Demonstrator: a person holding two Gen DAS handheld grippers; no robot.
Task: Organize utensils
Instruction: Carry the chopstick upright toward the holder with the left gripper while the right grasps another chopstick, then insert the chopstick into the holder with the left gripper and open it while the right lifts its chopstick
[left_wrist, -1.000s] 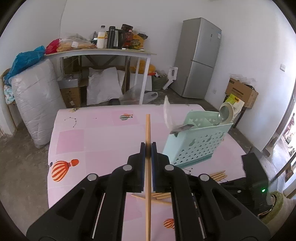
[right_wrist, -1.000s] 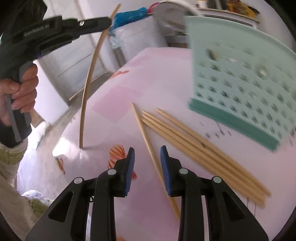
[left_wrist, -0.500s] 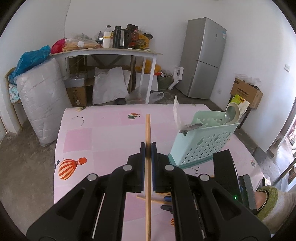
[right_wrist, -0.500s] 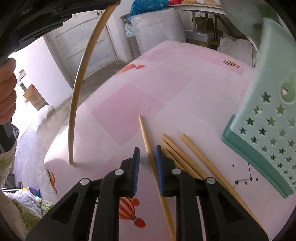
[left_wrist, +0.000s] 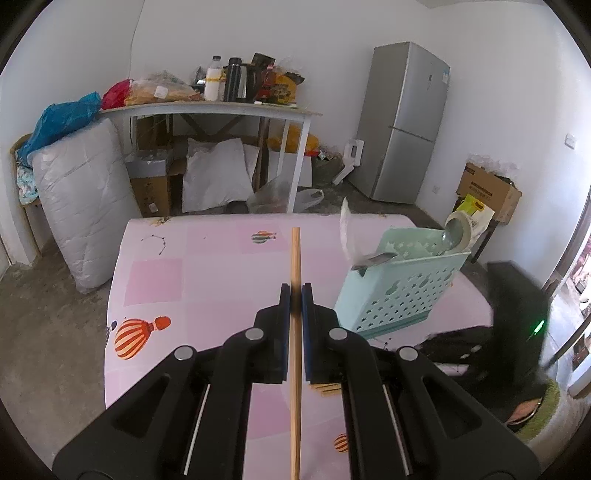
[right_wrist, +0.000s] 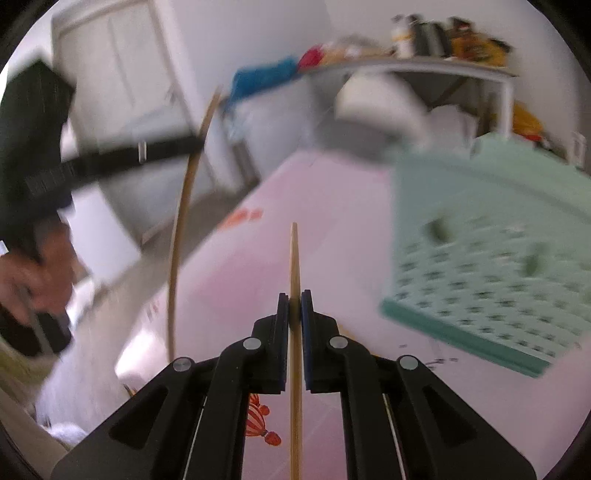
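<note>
Right-wrist view smeared: mint basket (right_wrist: 491, 254) and hand (right_wrist: 33, 266) blurred; chopstick (right_wrist: 295, 369) cut off below

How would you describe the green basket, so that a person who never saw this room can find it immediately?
Find the pink table printed with hot-air balloons, in front of the tall grey fridge. On the table's fridge side stands the mint-green plastic basket, upright, with a spoon sticking out of it. It is the only container there, its walls punched with small star-shaped holes.

A grey fridge (left_wrist: 406, 122) stands against the far wall, a cardboard box (left_wrist: 487, 190) to its right, a white bedding bundle (left_wrist: 83, 201) at left beside a cluttered side table (left_wrist: 207, 109).
</note>
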